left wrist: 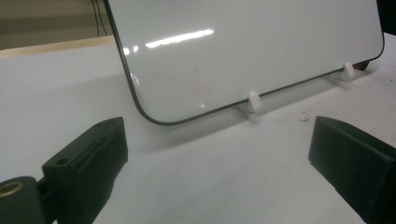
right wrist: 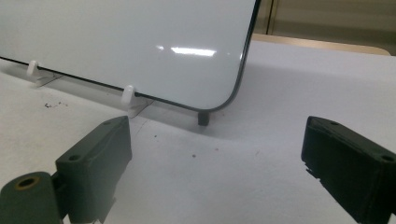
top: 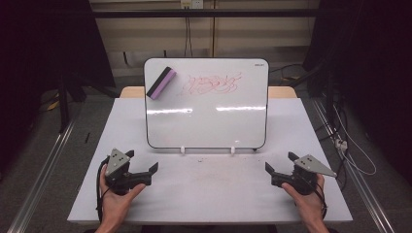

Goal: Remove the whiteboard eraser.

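On table (top: 204,194), near left edge: left gripper (top: 145,167), jaws spread, nothing between. Behind centre: whiteboard (top: 206,121) propped on clips, red scribble (top: 214,83) upper middle, eraser (top: 161,83) stuck upper left. Near right edge: right gripper (top: 279,165), jaws spread, grasping nothing.

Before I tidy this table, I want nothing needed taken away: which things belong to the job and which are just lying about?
Job:
- whiteboard, propped on white clips
- red scribble on it
- eraser, stuck at its top left
- left gripper and right gripper, both open and empty

Lying about:
- dark specks on the table
- cables on the floor at the right
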{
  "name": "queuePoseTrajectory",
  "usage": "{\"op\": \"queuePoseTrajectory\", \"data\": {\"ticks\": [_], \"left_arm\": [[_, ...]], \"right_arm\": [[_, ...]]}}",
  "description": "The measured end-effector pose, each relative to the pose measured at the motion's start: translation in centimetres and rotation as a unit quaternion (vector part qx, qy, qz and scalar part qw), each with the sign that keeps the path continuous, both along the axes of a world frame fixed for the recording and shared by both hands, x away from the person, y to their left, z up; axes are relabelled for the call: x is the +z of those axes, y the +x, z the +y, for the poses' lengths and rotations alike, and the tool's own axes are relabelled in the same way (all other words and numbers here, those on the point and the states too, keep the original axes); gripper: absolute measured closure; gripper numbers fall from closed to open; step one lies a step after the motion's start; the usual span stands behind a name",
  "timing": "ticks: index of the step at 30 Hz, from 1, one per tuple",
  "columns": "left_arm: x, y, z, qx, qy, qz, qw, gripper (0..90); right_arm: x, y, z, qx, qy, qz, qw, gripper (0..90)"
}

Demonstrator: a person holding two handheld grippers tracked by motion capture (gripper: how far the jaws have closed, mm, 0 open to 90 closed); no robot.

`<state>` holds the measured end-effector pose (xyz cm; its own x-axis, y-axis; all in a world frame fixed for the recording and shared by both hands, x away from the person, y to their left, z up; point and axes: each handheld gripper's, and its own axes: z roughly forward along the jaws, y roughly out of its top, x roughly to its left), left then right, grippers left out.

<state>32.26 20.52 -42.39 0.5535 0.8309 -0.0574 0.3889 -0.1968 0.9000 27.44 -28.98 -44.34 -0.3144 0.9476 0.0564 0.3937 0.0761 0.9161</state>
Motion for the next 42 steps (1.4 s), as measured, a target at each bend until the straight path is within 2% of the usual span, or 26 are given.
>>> {"op": "queuePoseTrajectory", "data": {"ticks": [5,7,8,11,14,19,21,23,25,28,30,35,38,40,42], "left_arm": [[0.0,0.0,-0.1,-0.002,0.0,0.002,1.0,4.5],[0.0,0.0,-0.2,-0.003,0.004,0.002,1.0,4.5],[0.0,0.1,-0.3,-0.009,0.016,0.007,0.9998,4.6],[0.2,0.4,-0.4,-0.014,0.014,0.011,0.9997,4.6],[0.8,1.0,-0.6,-0.016,0.013,0.007,0.9998,4.3],[1.9,1.8,-1.0,-0.024,0.028,-0.004,0.9993,5.6],[2.3,2.1,-1.1,-0.025,0.027,-0.008,0.9993,5.7],[2.4,2.3,-1.2,-0.024,0.025,-0.008,0.9994,5.7],[3.0,2.8,-1.4,-0.026,0.02,0.0,0.9995,6.1],[3.6,3.2,-1.6,-0.029,0.026,-0.008,0.9992,6.1],[3.9,3.4,-1.7,-0.027,0.017,-0.014,0.9994,6.1],[4.6,4.1,-1.6,-0.029,0.014,-0.016,0.9994,5.4],[5.3,4.7,-1.7,-0.029,0.018,-0.02,0.9992,5.7],[6.0,5.3,-1.7,-0.03,0.039,-0.039,0.998,5.5],[6.6,5.6,-1.8,-0.024,0.046,-0.046,0.9976,5.6]], "right_arm": [[0.0,0.1,0.0,0.004,0.003,0.001,1.0,8.6],[0.0,0.2,0.0,0.005,0.006,0.003,1.0,8.5],[0.0,0.2,0.0,0.006,0.005,0.002,1.0,8.4],[0.0,0.2,0.0,0.008,0.005,0.003,1.0,8.4],[-0.1,0.3,0.0,0.011,0.006,0.009,0.9999,8.4],[-0.1,0.3,0.1,0.015,0.008,0.011,0.9998,8.2],[-0.2,0.3,0.2,0.014,0.009,0.012,0.9998,8.2],[-0.2,0.3,0.1,0.014,0.008,0.012,0.9998,8.3],[-0.2,0.3,0.1,0.016,0.008,0.012,0.9998,8.0],[-0.2,0.3,0.2,0.016,0.008,0.012,0.9998,8.1],[-0.2,0.4,0.3,0.017,0.007,0.012,0.9998,8.1],[-0.1,0.4,0.4,0.016,0.005,0.012,0.9998,8.2],[-0.1,0.4,0.4,0.015,0.005,0.012,0.9998,8.2],[-0.2,0.4,0.4,0.015,0.006,0.013,0.9998,8.1],[-0.2,0.4,0.4,0.014,0.006,0.013,0.9998,8.1]]}}
